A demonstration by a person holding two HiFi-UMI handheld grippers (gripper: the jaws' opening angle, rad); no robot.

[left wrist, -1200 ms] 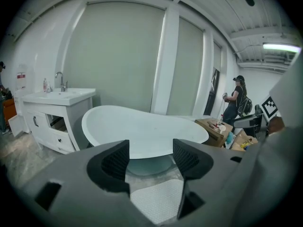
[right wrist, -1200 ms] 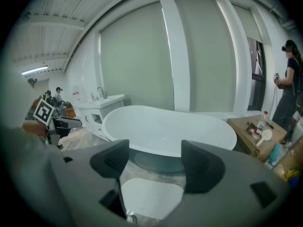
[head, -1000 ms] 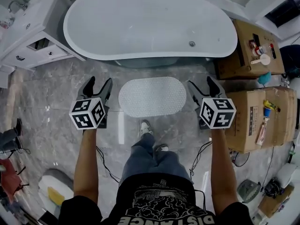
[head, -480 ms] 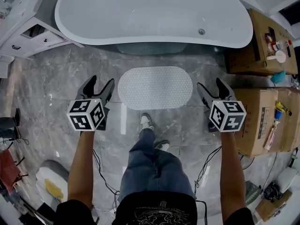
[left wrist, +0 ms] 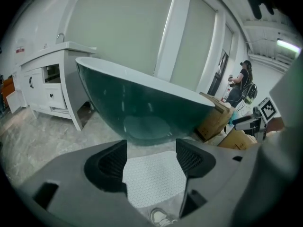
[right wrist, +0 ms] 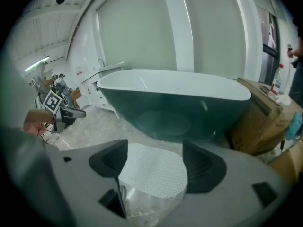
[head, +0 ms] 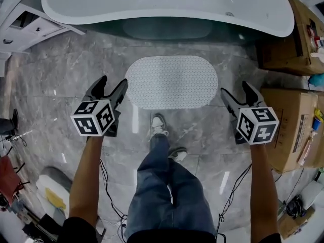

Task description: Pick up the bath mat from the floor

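The white oval bath mat (head: pixel 171 81) lies flat on the grey marble floor (head: pixel 61 75), just in front of the bathtub (head: pixel 167 4), my shoe (head: pixel 158 125) just short of its near edge. To lift it cleanly, I judge each gripper should meet a short end, work one jaw under the rim and pinch, both at once, so the mat rises level rather than folding. My left gripper (head: pixel 113 81) hovers beside the mat's left end, its jaws apart and just opened further, holding nothing. My right gripper (head: pixel 235 87) hovers off the right end, near the cardboard boxes (head: pixel 288 130), jaws likewise apart and empty.
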